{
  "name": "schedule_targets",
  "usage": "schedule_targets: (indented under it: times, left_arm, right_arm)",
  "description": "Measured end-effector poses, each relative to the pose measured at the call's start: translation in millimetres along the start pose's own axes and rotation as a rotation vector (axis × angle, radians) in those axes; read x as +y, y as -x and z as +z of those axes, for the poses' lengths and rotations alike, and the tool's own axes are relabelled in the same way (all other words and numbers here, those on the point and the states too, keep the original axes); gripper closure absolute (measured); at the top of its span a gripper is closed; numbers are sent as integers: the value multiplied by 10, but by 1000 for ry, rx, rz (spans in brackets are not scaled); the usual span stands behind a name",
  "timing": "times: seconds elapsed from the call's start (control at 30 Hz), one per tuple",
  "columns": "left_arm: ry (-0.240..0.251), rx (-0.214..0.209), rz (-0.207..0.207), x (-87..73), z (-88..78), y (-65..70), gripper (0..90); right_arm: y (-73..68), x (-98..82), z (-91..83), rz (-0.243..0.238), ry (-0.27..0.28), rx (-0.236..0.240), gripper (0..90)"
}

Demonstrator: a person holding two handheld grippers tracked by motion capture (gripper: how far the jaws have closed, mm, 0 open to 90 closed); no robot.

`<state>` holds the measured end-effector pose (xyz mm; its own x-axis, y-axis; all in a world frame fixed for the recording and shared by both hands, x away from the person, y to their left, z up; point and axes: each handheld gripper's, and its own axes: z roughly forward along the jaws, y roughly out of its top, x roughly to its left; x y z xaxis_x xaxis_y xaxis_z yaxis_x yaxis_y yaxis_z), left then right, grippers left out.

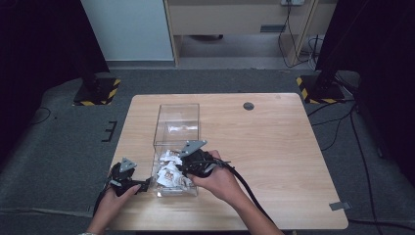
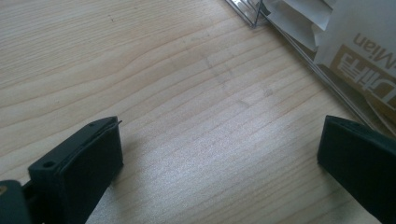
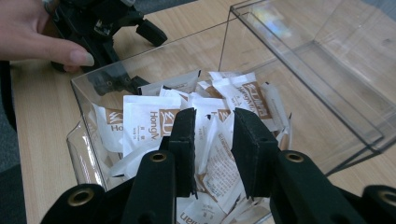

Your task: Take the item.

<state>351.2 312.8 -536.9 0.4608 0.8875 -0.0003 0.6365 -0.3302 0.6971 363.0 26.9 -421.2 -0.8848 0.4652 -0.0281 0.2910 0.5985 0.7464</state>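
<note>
The right gripper [image 3: 214,154], jaws narrowed around a white paper sachet [image 3: 211,133] in the clear plastic box [image 3: 327,74], closes to pick it, while the left gripper [image 2: 219,158], wide open and empty, waits beside the box wall.

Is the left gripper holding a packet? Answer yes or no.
No: the left gripper rests on the bare table, fingers wide apart with nothing between them.

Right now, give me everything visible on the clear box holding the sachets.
The clear box looks like rigid transparent plastic: rectangular, open-topped, thin straight walls. It sits upright on the wooden table, with a second, nearly empty clear compartment adjoining its far side. It is heaped with white sachets printed in brown. The right hand-held gripper reaches into it among the sachets; the left hand-held gripper rests by its left wall.
</note>
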Motion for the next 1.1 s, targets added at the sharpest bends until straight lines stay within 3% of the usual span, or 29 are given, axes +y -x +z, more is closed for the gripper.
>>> schedule_targets:
  times: [0.63, 0.7, 0.73, 0.87, 1.1]
  left_arm:
    - [0, 0, 0, 0, 0, 0, 0]
    - [0, 0, 0, 0, 0, 0, 0]
    - [-1, 0, 0, 0, 0, 0, 0]
    - [0, 0, 0, 0, 0, 0, 0]
    - [0, 0, 0, 0, 0, 0, 0]
  right_arm:
    - [-32, -102, 235, -5, -54, 13, 758]
    - [-28, -110, 247, -7, -64, 11, 782]
    - [-25, -116, 254, -10, -65, 14, 835]
    - [-18, -118, 246, -18, -56, 20, 886]
    - [0, -74, 114, -7, -6, 22, 898]
